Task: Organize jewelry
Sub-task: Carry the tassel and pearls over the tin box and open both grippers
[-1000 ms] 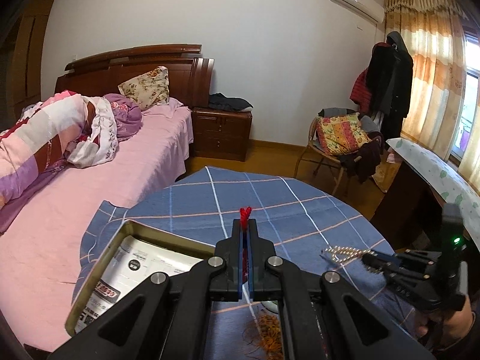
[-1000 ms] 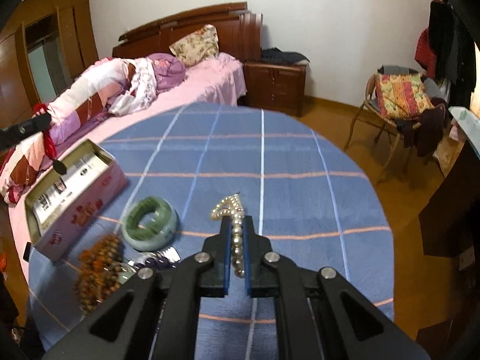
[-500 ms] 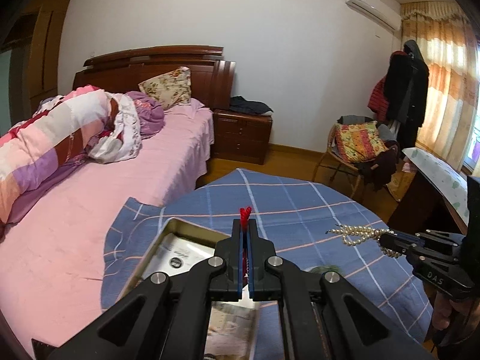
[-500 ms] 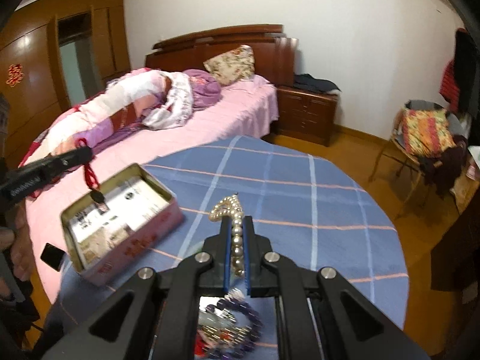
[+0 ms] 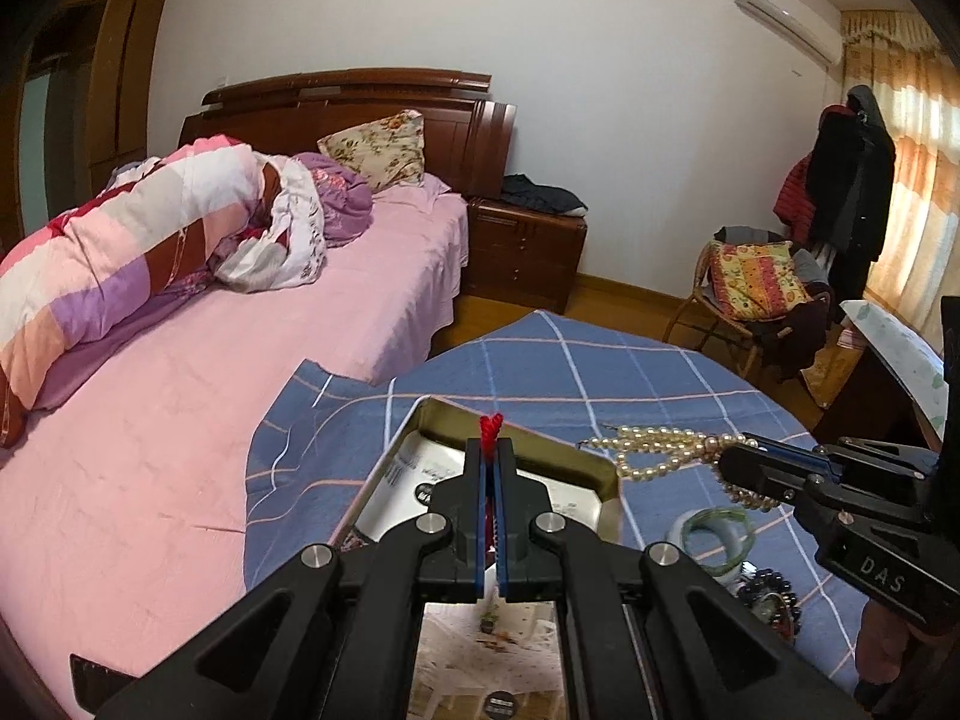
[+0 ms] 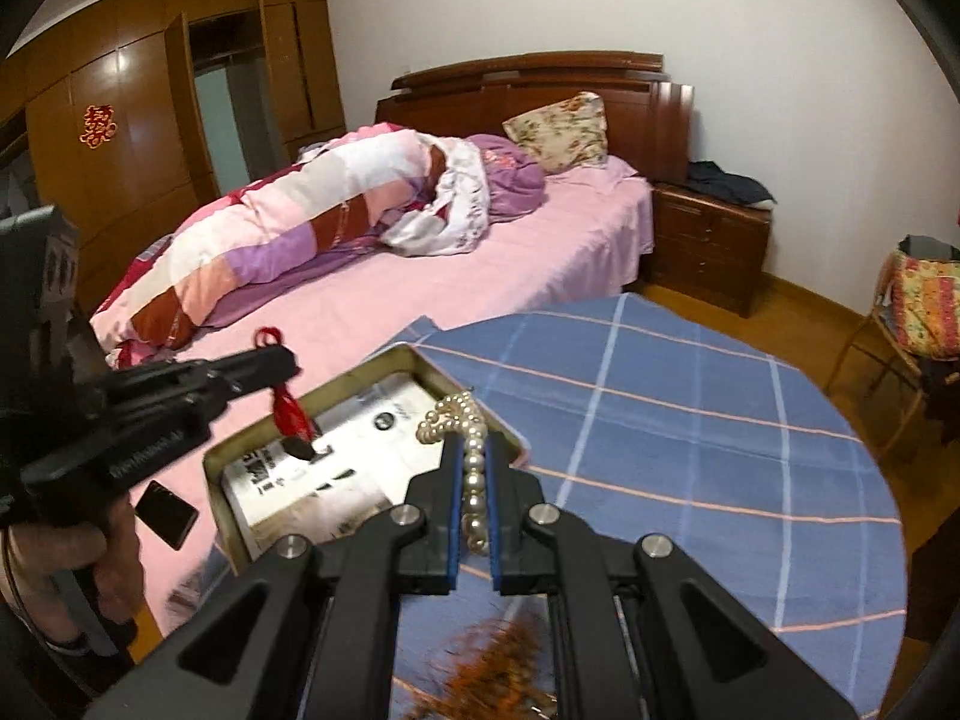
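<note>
My left gripper [image 5: 491, 450] is shut on a red cord pendant [image 5: 490, 427] and holds it over the open metal tin [image 5: 606, 468]. In the right wrist view the left gripper [image 6: 282, 360] shows the red cord [image 6: 288, 411] hanging with a dark charm into the tin [image 6: 213, 468]. My right gripper [image 6: 471, 456] is shut on a pearl necklace [image 6: 456, 417], held above the tin's right rim. In the left wrist view the right gripper [image 5: 735, 462] holds the pearls [image 5: 654, 447] just right of the tin.
The tin sits at the left edge of a round table with a blue checked cloth [image 6: 690, 420]. A green bangle [image 5: 714, 531] and dark beads [image 5: 768, 591] lie right of the tin; orange beads [image 6: 498, 660] lie near me. A pink bed [image 5: 180, 420] is left of the table.
Both grippers have moved left toward the tin, each still holding its piece. The pearls were lifted off the cloth and now hang by the tin's right rim; the pendant hangs into the tin.
</note>
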`<action>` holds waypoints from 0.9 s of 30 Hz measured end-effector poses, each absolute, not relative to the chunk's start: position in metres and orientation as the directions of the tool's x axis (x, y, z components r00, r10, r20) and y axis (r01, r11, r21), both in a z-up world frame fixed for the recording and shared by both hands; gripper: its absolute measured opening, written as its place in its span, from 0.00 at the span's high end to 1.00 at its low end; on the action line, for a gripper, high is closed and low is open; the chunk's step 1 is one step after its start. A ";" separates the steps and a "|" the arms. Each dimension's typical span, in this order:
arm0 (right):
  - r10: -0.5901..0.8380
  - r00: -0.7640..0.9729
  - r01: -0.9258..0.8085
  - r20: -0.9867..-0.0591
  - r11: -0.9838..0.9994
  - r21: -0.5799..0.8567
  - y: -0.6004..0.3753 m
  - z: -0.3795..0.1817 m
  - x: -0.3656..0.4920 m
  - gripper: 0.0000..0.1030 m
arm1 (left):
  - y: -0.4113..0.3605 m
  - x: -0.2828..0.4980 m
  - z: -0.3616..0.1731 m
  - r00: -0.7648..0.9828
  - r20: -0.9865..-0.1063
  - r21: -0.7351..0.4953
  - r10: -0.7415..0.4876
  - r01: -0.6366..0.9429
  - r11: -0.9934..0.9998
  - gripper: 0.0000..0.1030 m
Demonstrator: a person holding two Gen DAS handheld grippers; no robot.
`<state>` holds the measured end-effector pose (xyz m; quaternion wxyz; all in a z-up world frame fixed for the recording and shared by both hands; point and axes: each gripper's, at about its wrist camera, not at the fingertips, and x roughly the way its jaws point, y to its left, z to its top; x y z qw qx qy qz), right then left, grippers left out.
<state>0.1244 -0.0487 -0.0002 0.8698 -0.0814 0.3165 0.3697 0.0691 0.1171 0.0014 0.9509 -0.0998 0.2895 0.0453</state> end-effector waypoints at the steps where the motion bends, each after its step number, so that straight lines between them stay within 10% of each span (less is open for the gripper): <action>1: 0.596 0.521 -0.698 -0.611 0.709 0.096 -0.044 -0.002 0.125 0.92 | 0.120 0.071 -0.001 0.825 -0.565 -0.164 0.030 -0.148 0.975 0.99; 27: 0.567 0.478 -0.701 -0.671 0.706 0.098 0.005 -0.049 0.138 0.90 | 0.130 0.106 -0.026 0.777 -0.626 -0.128 0.062 -0.181 0.975 0.97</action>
